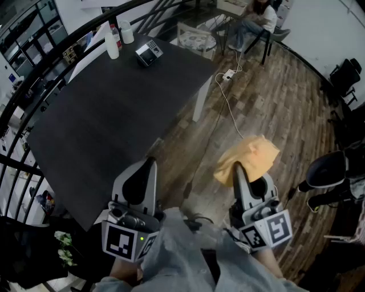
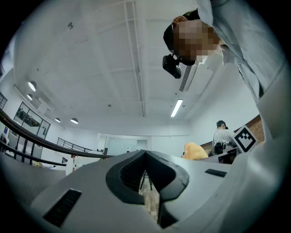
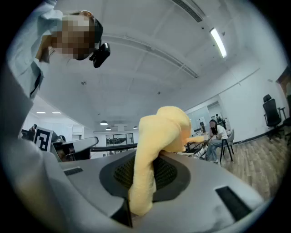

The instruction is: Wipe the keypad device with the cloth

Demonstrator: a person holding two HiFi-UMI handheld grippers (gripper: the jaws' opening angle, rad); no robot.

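Gripping cloth point(image 3: 154, 136), right tool point(image 1: 238, 174); keypad device point(image 1: 149, 53) only head view.

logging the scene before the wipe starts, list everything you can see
table: one, dark grey, upper left of the head view
keypad device: one, black and silver, far end of the table
bottle: one, white, left of the keypad device
container: one, white, behind the bottle
power strip: one, white, on the wooden floor past the table, with a cable trailing from it
seated person: one, light top, on a chair at the far side
office chair: one, black, far right
cloth: one, yellow, clamped in the right gripper
left gripper: one, grey, jaws together, empty
right gripper: one, grey, shut on the cloth, over the floor
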